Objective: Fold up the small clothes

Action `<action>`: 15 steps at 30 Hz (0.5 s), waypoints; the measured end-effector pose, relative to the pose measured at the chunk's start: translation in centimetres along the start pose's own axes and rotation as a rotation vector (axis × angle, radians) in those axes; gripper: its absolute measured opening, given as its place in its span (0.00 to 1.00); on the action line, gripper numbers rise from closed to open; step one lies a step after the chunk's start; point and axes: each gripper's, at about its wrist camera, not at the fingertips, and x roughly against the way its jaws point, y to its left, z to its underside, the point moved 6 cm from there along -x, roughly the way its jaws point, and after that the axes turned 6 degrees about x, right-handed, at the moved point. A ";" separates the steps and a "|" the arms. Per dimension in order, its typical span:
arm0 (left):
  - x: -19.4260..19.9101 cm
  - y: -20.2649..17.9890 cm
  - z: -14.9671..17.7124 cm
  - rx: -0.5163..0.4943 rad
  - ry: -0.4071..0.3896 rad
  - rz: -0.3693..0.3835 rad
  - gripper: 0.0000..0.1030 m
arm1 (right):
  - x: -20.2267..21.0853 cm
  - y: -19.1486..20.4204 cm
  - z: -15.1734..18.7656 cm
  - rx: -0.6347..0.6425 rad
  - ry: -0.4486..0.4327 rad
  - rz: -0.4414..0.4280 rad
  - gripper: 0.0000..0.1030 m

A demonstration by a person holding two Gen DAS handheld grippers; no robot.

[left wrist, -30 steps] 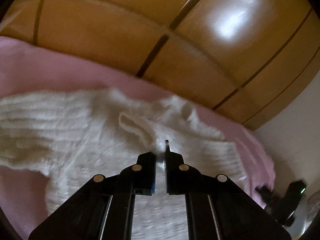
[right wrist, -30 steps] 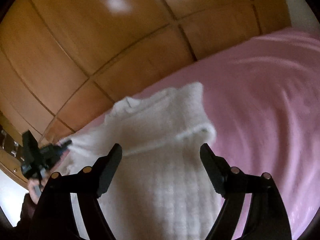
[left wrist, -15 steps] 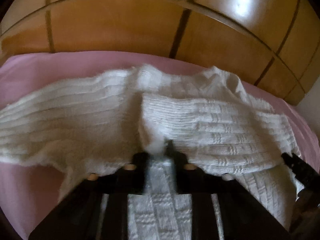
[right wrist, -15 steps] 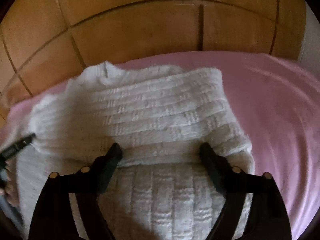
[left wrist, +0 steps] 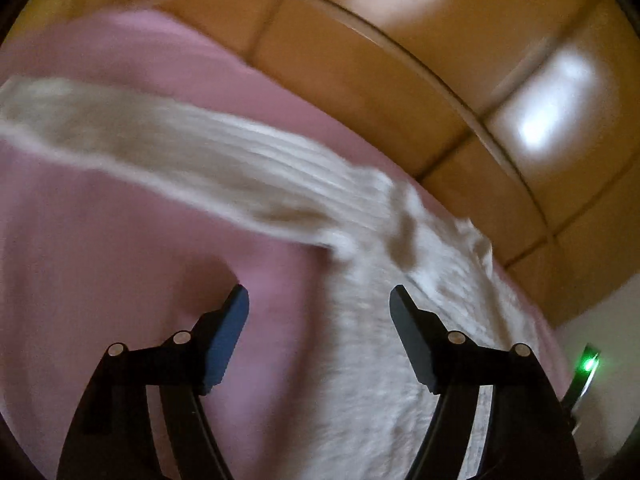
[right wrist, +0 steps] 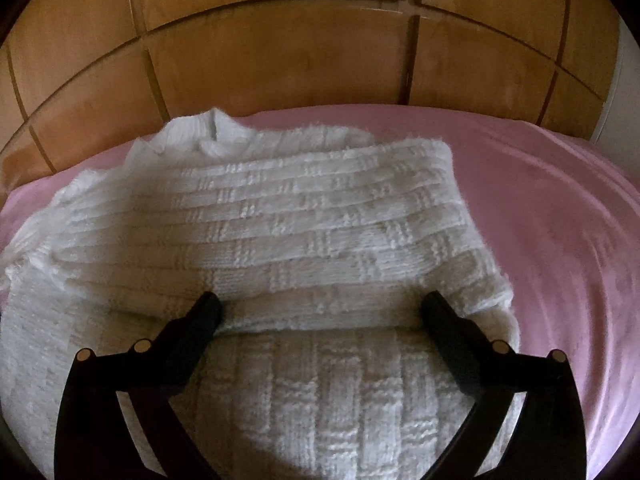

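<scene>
Now we have let go: both our left gripper [left wrist: 318,300] and right gripper [right wrist: 322,306] have just spread wide, leaving the white knitted sweater [right wrist: 280,220] with one sleeve folded across on the pink sheet [right wrist: 560,220].

L gripper [left wrist: 318,298] low-centre of its frame, jaws apart, just been opening, nothing pinched btwn them, tilted downward; pic blurred. R gripper [right wrist: 320,304] low-centre of its frame, jaws spread v. wide, also just been opening, fingertips [right wrist: 208,306] resting at knit surface, gripping nothing
</scene>
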 end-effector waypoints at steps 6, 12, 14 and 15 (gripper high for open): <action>4.3 8.1 -3.9 0.205 -0.076 -0.018 0.70 | 2.0 0.2 0.5 -0.055 0.011 -0.015 0.98; 7.9 16.4 -8.4 0.407 -0.170 -0.055 0.70 | 5.4 3.4 3.5 -0.018 -0.006 -0.106 0.98; 8.6 18.3 -9.8 0.461 -0.193 -0.048 0.70 | 5.9 4.6 4.7 0.025 -0.006 -0.102 0.98; 8.9 19.0 -10.4 0.477 -0.202 -0.053 0.70 | 5.9 5.0 5.1 0.045 -0.005 -0.093 0.98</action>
